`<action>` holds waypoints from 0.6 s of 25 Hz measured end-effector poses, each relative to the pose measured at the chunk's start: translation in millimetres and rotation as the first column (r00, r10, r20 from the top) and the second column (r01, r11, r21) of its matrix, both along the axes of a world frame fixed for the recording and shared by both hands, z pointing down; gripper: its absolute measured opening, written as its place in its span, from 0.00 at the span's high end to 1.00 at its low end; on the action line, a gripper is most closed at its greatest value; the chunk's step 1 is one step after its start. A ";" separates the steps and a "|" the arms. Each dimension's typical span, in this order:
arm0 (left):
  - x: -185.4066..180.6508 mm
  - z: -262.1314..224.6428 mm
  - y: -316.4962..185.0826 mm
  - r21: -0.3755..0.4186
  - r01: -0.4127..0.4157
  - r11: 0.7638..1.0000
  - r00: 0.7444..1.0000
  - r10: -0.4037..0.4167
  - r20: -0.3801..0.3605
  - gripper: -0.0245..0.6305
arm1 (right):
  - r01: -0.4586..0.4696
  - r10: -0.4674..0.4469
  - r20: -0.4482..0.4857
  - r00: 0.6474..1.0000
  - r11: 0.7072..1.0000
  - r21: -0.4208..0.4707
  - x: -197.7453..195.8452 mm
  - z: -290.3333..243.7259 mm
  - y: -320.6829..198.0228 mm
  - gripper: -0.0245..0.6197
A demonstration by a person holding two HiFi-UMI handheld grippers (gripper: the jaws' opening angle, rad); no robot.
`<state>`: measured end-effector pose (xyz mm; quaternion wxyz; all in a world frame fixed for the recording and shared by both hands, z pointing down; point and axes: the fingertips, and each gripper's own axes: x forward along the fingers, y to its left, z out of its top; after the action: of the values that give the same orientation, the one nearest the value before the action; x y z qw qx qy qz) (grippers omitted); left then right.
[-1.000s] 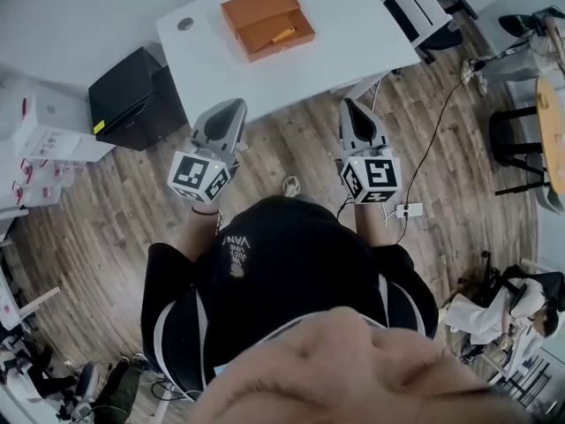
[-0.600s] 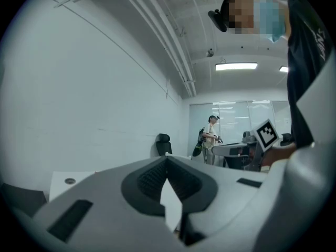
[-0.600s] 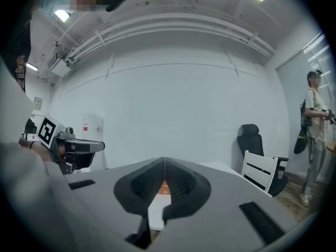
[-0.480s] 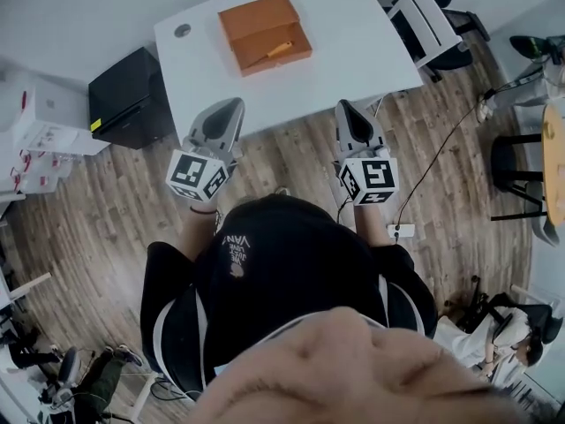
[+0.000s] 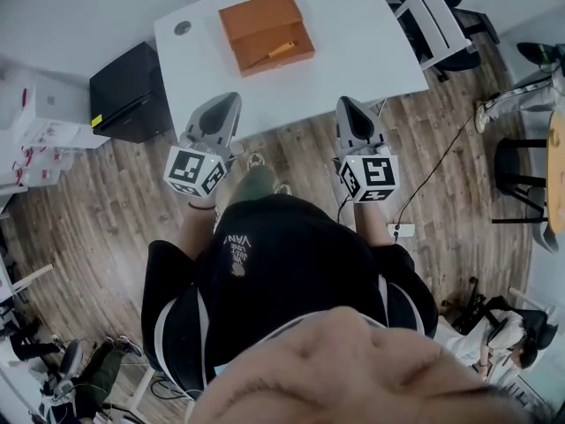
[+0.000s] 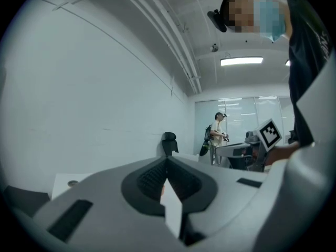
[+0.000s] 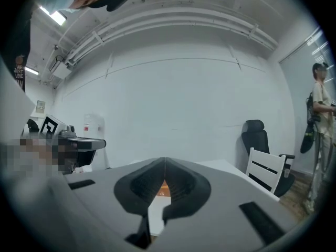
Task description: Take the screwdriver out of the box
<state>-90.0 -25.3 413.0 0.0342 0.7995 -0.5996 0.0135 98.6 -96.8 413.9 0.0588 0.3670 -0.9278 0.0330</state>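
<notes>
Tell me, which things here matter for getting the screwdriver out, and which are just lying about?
For the job:
- orange box on the white table
- screwdriver lying in it
- left gripper and right gripper, both shut and empty, short of the table

Just lying about:
- black cabinet
- white chair
- power strip on the floor

Head view: from above the person's head, facing steeply down at the white tabletop [image 5: 371, 42] and wood floor [image 5: 115, 193], with left claw [image 5: 228, 100] and right claw [image 5: 344, 104] close below. Left gripper view, right gripper view: low, roughly level, looking along each claw toward that same tabletop, the part shared with the head view.
</notes>
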 end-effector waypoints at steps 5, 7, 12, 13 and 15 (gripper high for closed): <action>-2.3 -2.8 -20.5 0.012 -0.038 0.999 0.999 0.038 0.003 0.94 | -0.009 0.009 0.000 1.000 1.000 0.009 -10.9 -1.7 -12.8 0.94; -4.1 -3.0 -30.1 0.012 -0.051 0.999 0.999 0.051 0.003 0.94 | -0.018 0.018 -0.001 1.000 1.000 0.010 -14.1 -2.7 -20.0 0.94; -12.1 -6.4 -54.9 0.017 -0.082 0.996 0.997 0.082 0.005 0.94 | -0.044 0.044 -0.002 0.999 0.999 0.019 -23.0 -6.4 -40.1 0.94; -14.2 -5.8 -59.1 0.016 -0.088 0.996 0.996 0.088 0.004 0.94 | -0.049 0.049 -0.002 0.999 0.999 0.019 -25.6 -6.4 -43.7 0.94; -17.6 -4.3 -67.7 0.011 -0.100 0.995 0.995 0.100 0.007 0.94 | -0.056 0.056 -0.002 0.998 0.998 0.021 -30.8 -5.9 -51.0 0.94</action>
<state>-107.6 -93.0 408.7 0.0269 0.8286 -0.5590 0.0142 67.8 -147.8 408.0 0.0552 0.3937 -0.9173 0.0243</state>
